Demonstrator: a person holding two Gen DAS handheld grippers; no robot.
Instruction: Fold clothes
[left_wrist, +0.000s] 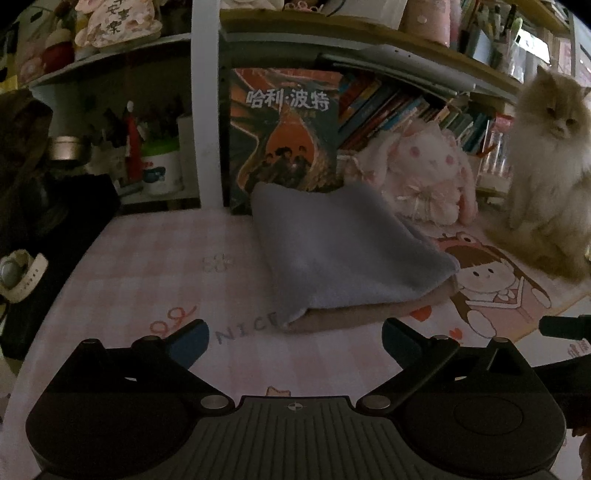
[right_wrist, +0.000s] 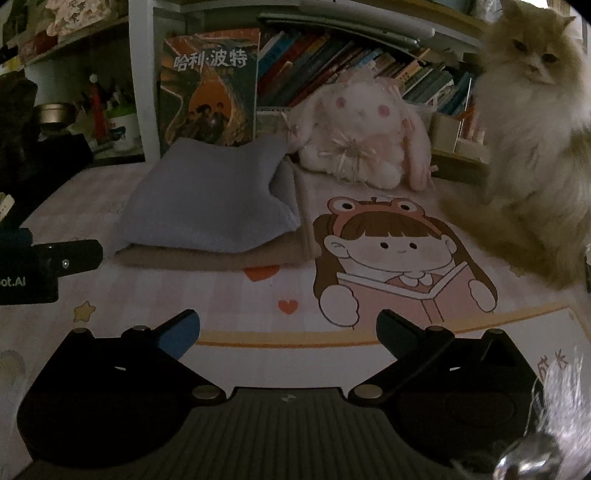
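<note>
L to R now. Left gripper (left_wrist: 295, 341) spread about as wide as it goes, nothing btwn the pads, hovering over the pink checked desk mat (left_wrist: 155, 258) just short of the garment. Folded blue-grey fleece (left_wrist: 343, 251) lies mid-mat on top of a tan layer (left_wrist: 369, 310), far end up against the big book (left_wrist: 284, 136), plush bunny (left_wrist: 424, 173) just beside it. Looks soft, light, floppy w/ some loft; prob not slippery, nothing fragile. Best hold, I'd say: pinch the near folded edge or a corner thru all layers, else the top layer peels off alone. Right gripper (right_wrist: 288, 334) also wide open, empty, over the cartoon girl print (right_wrist: 399, 266). Fluffy cat (right_wrist: 535, 140) sits far right, near the mat edge, watching.
</note>
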